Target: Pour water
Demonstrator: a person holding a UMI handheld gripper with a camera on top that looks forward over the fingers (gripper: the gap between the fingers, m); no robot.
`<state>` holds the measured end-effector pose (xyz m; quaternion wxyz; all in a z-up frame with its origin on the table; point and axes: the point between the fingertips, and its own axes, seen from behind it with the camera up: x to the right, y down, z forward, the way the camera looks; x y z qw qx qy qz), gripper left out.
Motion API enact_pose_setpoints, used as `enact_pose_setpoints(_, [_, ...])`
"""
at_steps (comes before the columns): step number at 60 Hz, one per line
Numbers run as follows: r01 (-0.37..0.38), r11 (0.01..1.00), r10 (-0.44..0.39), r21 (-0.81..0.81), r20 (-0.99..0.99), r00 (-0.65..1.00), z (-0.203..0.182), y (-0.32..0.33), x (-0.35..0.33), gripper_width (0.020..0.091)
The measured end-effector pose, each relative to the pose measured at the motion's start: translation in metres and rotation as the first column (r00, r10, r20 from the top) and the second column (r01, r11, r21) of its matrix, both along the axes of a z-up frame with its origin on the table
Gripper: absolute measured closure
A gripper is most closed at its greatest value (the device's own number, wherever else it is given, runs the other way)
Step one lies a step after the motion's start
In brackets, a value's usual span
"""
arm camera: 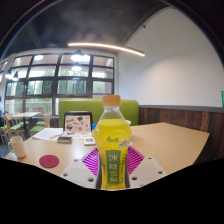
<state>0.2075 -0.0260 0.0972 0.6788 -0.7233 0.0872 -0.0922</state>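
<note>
A yellow-green drink bottle with an orange cap and a green label stands upright between my fingers. My gripper is shut on it, and both magenta pads press on its lower body at left and right. The bottle's base sits low between the fingers, and I cannot tell whether it rests on the wooden table or hangs just above it. Liquid fills the bottle nearly to the neck.
To the left on the table are a pale cup, a small red disc, papers and a dark small object. A tablet-like screen stands behind, before a green sofa and windows.
</note>
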Motion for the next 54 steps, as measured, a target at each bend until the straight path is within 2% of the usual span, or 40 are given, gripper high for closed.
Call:
enact_pose_setpoints(2, [0.009, 1.000, -0.009, 0.001, 0.002, 1.000, 0.000, 0.000, -0.001, 0.0810])
enact_pose_setpoints(9, [-0.003, 0.999, 0.007, -0.051, 0.086, 0.996, 0.004, 0.003, -0.020, 0.0809])
enact_pose_setpoints(17, [0.000, 0.995, 0.044, -0.095, 0.465, 0.884, 0.069, 0.013, -0.064, 0.0808])
enact_pose_setpoints(24, [-0.050, 0.992, 0.118, -0.113, 0.737, 0.665, 0.119, 0.033, -0.145, 0.0810])
enact_pose_setpoints(31, [-0.036, 0.979, 0.201, -0.199, 0.938, 0.283, 0.136, 0.049, -0.214, 0.0810])
enact_pose_setpoints(37, [0.013, 0.970, 0.243, -0.243, 0.968, -0.060, 0.119, 0.057, -0.249, 0.0811])
enact_pose_setpoints(44, [0.083, 0.971, 0.239, -0.225, 0.889, -0.390, 0.105, 0.069, -0.283, 0.0809])
enact_pose_setpoints(49, [0.108, 0.969, 0.245, -0.222, 0.806, -0.539, 0.089, 0.080, -0.294, 0.0810])
enact_pose_setpoints(54, [0.127, 0.966, 0.254, -0.223, 0.755, -0.605, 0.075, 0.080, -0.300, 0.0809])
